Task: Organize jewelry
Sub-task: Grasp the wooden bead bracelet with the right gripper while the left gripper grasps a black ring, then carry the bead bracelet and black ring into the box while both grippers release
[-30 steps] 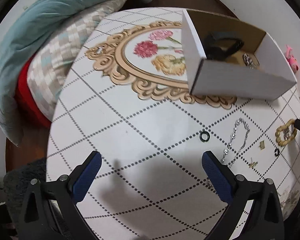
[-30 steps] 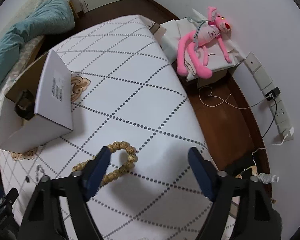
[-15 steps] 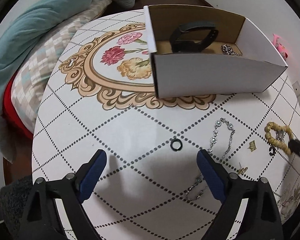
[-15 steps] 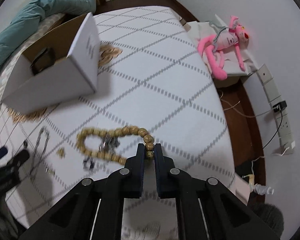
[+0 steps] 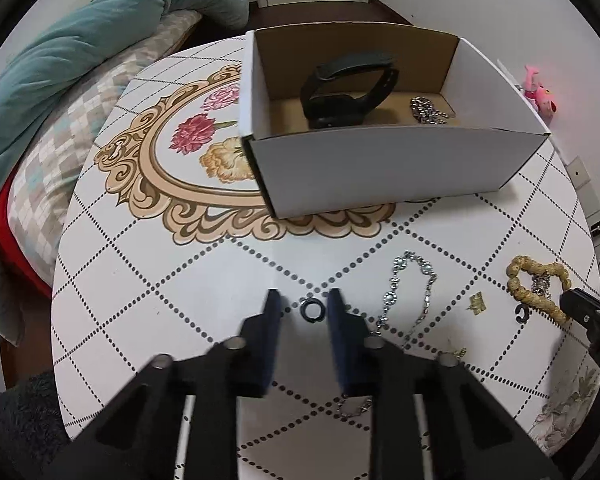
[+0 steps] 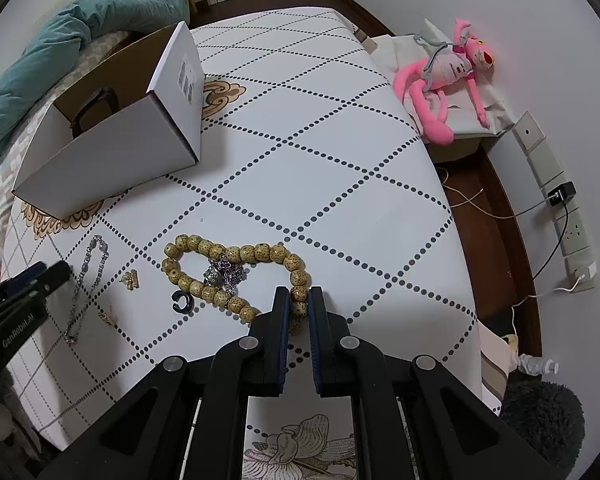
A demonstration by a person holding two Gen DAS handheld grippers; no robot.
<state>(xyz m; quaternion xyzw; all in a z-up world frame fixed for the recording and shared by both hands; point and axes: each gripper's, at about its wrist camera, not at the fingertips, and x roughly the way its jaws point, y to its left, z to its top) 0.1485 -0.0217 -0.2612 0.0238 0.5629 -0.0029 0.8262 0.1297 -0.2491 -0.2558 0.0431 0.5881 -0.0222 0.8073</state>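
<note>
I see a round table [image 5: 140,280] covered in a white cloth with dotted diamonds. On it sits an open white cardboard box [image 5: 380,164], holding a black watch band [image 5: 348,92] and a silver chain [image 5: 428,110]. Nearer me, a wooden bead bracelet [image 6: 236,256] lies looped around a small silver tangle [image 6: 224,272]. My right gripper [image 6: 299,300] has its jaws narrow, pinching one bead of that bracelet. A silver link bracelet [image 5: 408,292] lies stretched to its left. My left gripper [image 5: 303,308] has its jaws partly closed either side of a small black ring [image 5: 312,309], not touching it.
</note>
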